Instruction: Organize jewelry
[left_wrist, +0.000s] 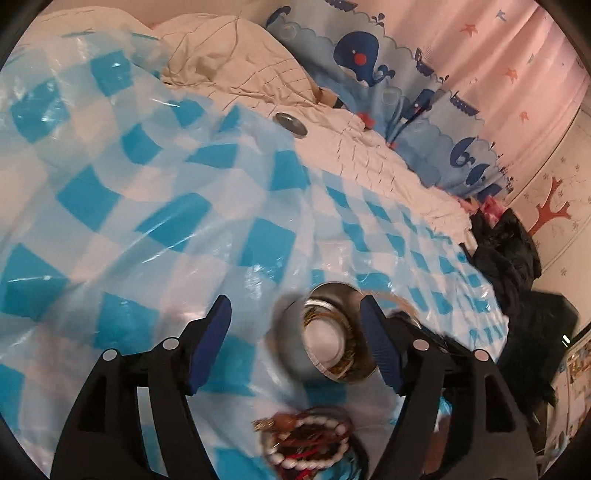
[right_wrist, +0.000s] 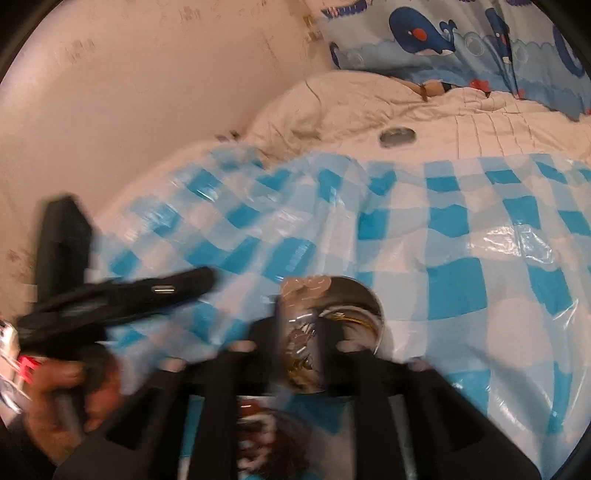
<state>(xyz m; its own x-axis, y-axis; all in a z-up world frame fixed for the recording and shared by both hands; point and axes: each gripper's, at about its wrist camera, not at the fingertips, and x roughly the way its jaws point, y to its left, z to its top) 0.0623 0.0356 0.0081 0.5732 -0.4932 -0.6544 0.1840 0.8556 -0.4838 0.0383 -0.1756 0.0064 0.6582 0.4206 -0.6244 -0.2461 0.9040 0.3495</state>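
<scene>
Lying on a blue-and-white checked plastic sheet (left_wrist: 155, 206) spread over a bed, the jewelry sits close under both hand-held grippers. In the left wrist view, the left gripper (left_wrist: 295, 332) has its two blue-padded fingers (left_wrist: 210, 343) spread wide, with nothing pressed between them. A steel bowl (left_wrist: 334, 332) tilted on its side rests toward the right finger, apparently just clear of its pad; gold bangles (left_wrist: 347, 350) line its inner wall. Nearer the camera, between the gripper's black arms, one heap of beaded bracelets (left_wrist: 310, 443) lies on the sheet, white beads and red and dark threads showing; the count of pieces in it cannot be made out.

In the right wrist view, heavily blurred, the right gripper (right_wrist: 299, 347) stands partly open, and something glittering sits between its fingers; whether the pads press on it cannot be told. The same bowl (right_wrist: 354, 299) lies just beyond the fingertips, and the bracelet heap (right_wrist: 258, 428) shows below. At far left, a person's hand (right_wrist: 62, 391) grips the other tool's black body.

Two steel containers are visible in all: the tilted bowl and a small round dish (left_wrist: 290, 124) well apart on the cream quilt (left_wrist: 369, 166); its contents cannot be seen.
</scene>
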